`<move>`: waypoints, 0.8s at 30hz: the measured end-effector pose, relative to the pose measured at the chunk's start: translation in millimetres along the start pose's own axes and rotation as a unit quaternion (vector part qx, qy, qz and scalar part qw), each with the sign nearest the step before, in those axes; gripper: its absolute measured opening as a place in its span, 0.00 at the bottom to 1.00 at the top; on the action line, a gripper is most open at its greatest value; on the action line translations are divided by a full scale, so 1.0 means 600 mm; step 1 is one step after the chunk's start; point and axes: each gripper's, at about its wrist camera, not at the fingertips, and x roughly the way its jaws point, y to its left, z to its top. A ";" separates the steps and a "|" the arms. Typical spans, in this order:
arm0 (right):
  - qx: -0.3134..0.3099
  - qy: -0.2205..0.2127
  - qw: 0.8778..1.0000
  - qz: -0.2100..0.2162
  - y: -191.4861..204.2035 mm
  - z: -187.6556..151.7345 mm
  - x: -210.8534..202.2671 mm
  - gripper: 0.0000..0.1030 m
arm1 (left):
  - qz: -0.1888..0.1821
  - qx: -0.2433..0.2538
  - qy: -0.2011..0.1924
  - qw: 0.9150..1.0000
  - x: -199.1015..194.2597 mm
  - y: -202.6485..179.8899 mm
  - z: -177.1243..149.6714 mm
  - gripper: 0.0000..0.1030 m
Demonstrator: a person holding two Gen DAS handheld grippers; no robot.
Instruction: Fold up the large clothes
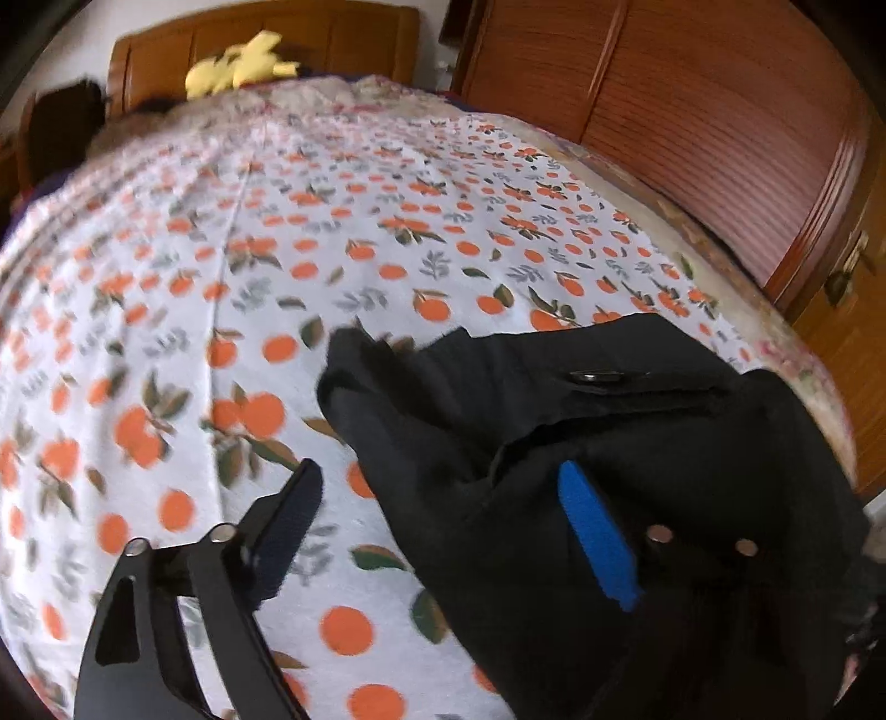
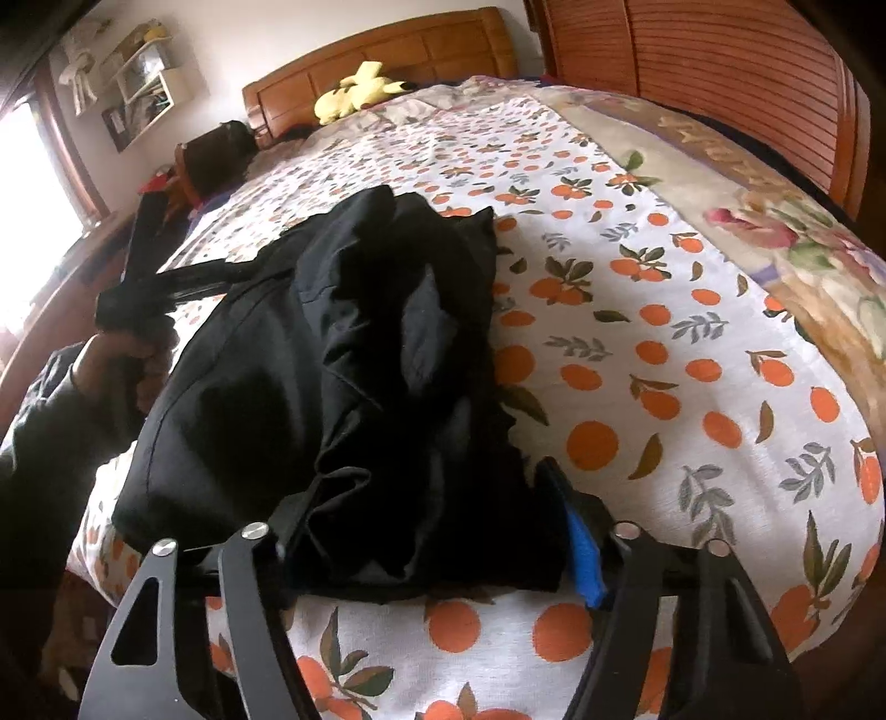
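Black garment (image 2: 343, 354) on orange-print bed (image 2: 664, 343)

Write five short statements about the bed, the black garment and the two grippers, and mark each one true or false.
1. The black garment lies on an orange-print sheet. True.
2. The garment is neatly folded into a flat square. False: it is bunched and rumpled.
3. A yellow plush toy sits near the wooden headboard. True.
4. The left gripper is fully shut. False: its fingers stand wide apart.
5. The right gripper straddles the garment's near edge. True.

Black garment (image 1: 581, 432) hides left gripper's right finger.
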 end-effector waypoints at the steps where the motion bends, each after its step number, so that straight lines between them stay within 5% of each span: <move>1: -0.003 0.001 1.000 0.004 0.002 -0.001 0.000 0.56 | -0.010 -0.006 0.004 1.000 0.002 0.000 -0.001 0.73; 9: -0.021 -0.019 0.999 0.032 0.002 0.006 -0.018 0.20 | 0.001 -0.004 0.021 1.000 -0.006 -0.037 0.005 0.38; 13: -0.019 -0.041 0.998 0.045 -0.009 0.018 -0.037 0.14 | 0.042 0.012 0.009 0.999 -0.028 -0.065 0.015 0.24; 17: -0.015 -0.058 0.997 0.055 -0.029 0.039 -0.060 0.12 | 0.065 0.027 -0.022 0.997 -0.063 -0.106 0.031 0.21; 24: -0.028 -0.109 0.993 0.018 -0.094 0.081 -0.134 0.10 | 0.050 0.047 -0.076 0.995 -0.101 -0.215 0.075 0.20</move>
